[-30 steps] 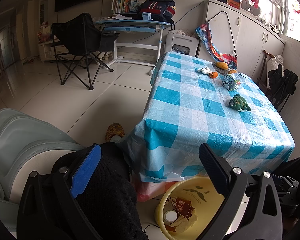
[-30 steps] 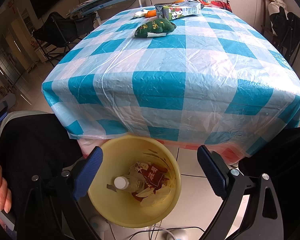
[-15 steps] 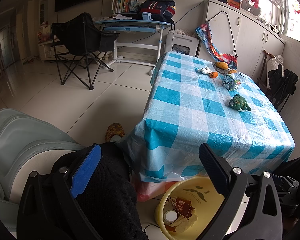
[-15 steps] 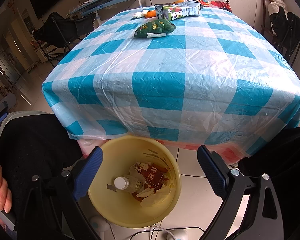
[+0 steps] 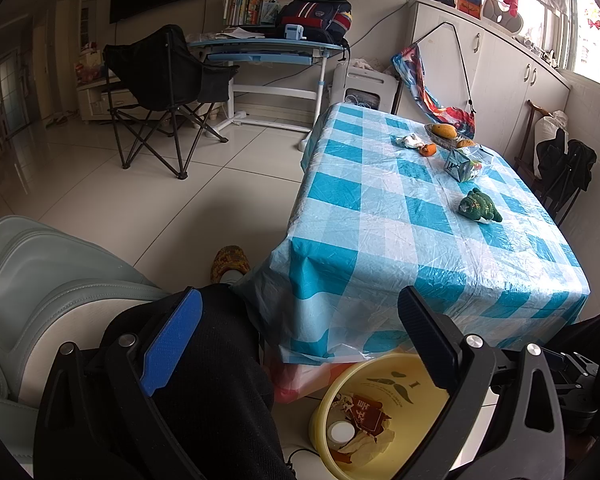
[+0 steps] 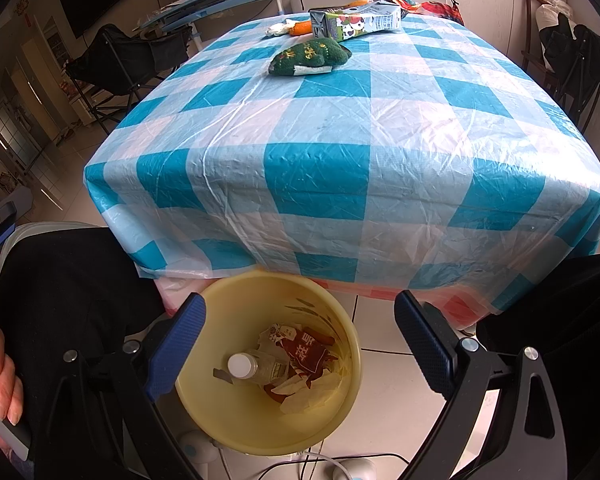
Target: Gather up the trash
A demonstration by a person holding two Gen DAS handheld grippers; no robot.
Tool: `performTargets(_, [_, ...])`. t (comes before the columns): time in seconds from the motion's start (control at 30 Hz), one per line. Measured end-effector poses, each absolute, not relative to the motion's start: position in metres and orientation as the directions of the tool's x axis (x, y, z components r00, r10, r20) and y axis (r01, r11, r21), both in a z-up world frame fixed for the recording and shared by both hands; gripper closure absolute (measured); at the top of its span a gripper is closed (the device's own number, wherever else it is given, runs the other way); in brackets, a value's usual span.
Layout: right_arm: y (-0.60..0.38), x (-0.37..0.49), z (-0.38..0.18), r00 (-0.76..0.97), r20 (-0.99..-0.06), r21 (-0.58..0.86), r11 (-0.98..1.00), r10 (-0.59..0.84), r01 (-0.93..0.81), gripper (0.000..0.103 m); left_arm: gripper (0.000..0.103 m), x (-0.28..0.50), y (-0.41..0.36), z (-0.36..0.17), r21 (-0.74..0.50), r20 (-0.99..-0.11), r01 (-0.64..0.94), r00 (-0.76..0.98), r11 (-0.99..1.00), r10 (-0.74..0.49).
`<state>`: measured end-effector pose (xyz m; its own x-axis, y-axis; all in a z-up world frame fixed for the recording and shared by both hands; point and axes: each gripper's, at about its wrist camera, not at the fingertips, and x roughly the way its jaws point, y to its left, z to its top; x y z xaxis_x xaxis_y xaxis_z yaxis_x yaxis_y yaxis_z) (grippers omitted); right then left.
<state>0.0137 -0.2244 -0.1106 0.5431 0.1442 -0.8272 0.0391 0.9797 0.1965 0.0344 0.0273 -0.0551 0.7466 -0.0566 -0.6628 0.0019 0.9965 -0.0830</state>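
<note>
Nothing has moved. Both the left gripper (image 5: 298,344) and right gripper (image 6: 296,344) stay wide open and empty above the bin (image 6: 346,412); carton (image 6: 356,22) waits on the bench (image 6: 340,128).

tablecloth (image 6: 340,128): blue and white checks
bin (image 6: 340,412): pale yellow
wrapper in bin (image 6: 306,354): red, white characters
bottle cap (image 6: 238,363): white
far plush (image 6: 310,57): dark green, yellow marks
carton (image 6: 356,22): green, white, cow print
finger pads (image 6: 174,346): blue

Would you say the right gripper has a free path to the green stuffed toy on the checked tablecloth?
Probably yes: the right gripper is open and empty, hanging over the yellow bin, and the blue-and-white checked tablecloth between it and the green stuffed toy lies bare.
</note>
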Motion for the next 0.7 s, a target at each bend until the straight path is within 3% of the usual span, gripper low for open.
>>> performTargets(0.7, [-0.2262,0.0123,-0.1116,0.544,-0.826,0.197,0.98,0.143,0.041,0.012,0.008,0.0349,0.0267,-0.055,-0.08,-0.663,0.003,0.746,0.997,-0.056])
